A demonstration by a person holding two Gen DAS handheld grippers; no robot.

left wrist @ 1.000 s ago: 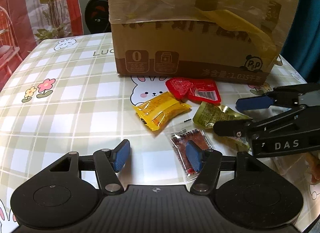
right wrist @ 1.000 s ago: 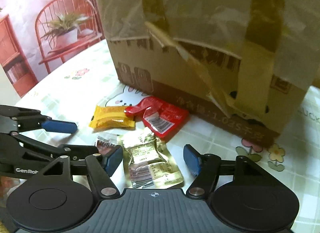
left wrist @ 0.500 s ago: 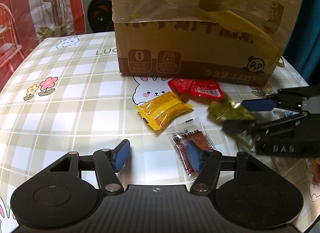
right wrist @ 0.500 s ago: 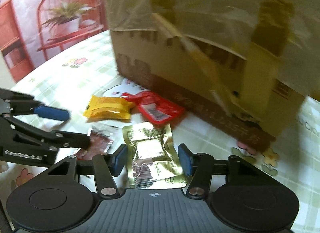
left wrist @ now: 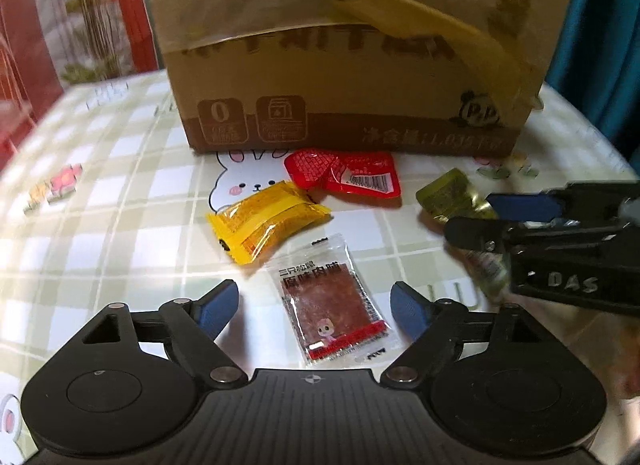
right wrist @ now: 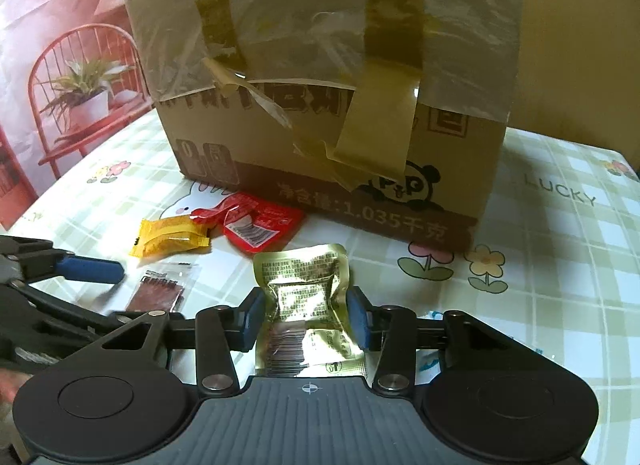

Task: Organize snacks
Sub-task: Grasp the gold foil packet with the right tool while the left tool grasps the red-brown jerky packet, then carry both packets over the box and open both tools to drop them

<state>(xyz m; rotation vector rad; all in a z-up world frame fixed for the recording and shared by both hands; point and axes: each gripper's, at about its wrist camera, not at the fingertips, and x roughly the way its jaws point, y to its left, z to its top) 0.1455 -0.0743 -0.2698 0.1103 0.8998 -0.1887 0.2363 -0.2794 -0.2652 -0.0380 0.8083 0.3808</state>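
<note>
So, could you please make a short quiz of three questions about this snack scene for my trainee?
1. True or false: the right gripper is shut on the gold packet.
2. Which snack lies between the left gripper's open fingers?
A. yellow packet
B. clear jerky packet
C. red packet
3. What stands just behind the red packet?

Key: 1 true; 2 B; 3 the cardboard box.

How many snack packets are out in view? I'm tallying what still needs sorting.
4. The gold packet is squeezed in the right hand-held gripper; the yellow packet, red packet and clear jerky packet lie before the cardboard box. The box may hide more.
</note>
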